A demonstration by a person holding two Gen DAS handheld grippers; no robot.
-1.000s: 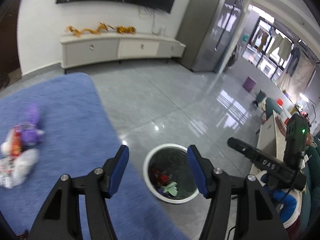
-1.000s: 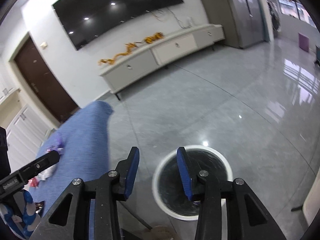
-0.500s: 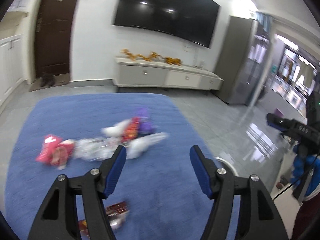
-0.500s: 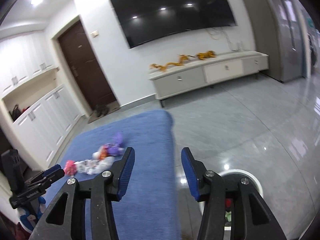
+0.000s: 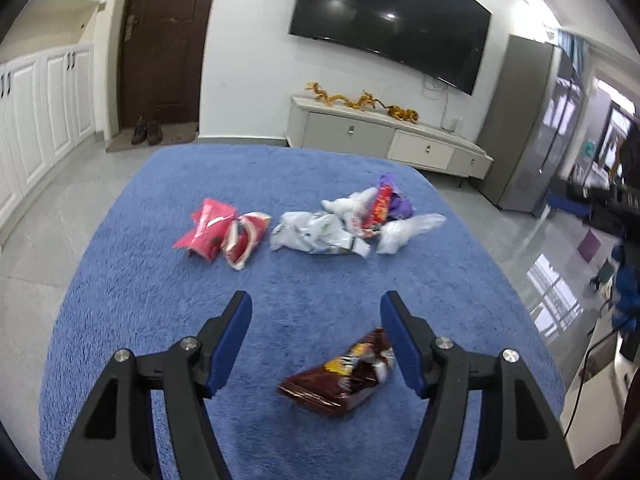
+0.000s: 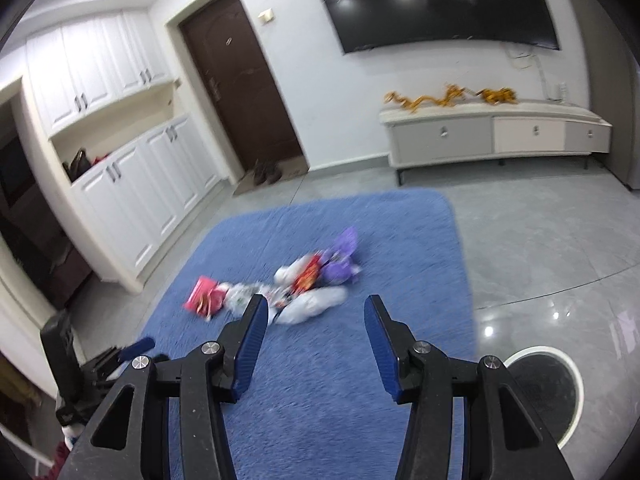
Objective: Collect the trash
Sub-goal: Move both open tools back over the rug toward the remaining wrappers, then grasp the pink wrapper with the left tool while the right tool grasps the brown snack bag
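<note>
Blue rug [image 5: 160, 288] beneath left hand-held gripper [image 5: 316, 320], jaws spread.

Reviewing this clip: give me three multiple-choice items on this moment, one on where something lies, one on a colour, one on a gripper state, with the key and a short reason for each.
1. Where does the dark brown snack bag lie?
A. in the bin
B. on the rug, apart from the other wrappers and nearest the left gripper
C. on the TV cabinet

2. What colour is the rug?
A. blue
B. green
C. grey

3. How does the left gripper stand?
A. shut on a wrapper
B. shut and empty
C. open and empty

Key:
1 B: in the left wrist view the bag sits alone on the rug between the fingers' tips, while the pile of wrappers lies farther off.
2 A: the pile carpet is blue in both views.
3 C: its fingers are wide apart with nothing between the pads; the right gripper stands the same way.
</note>
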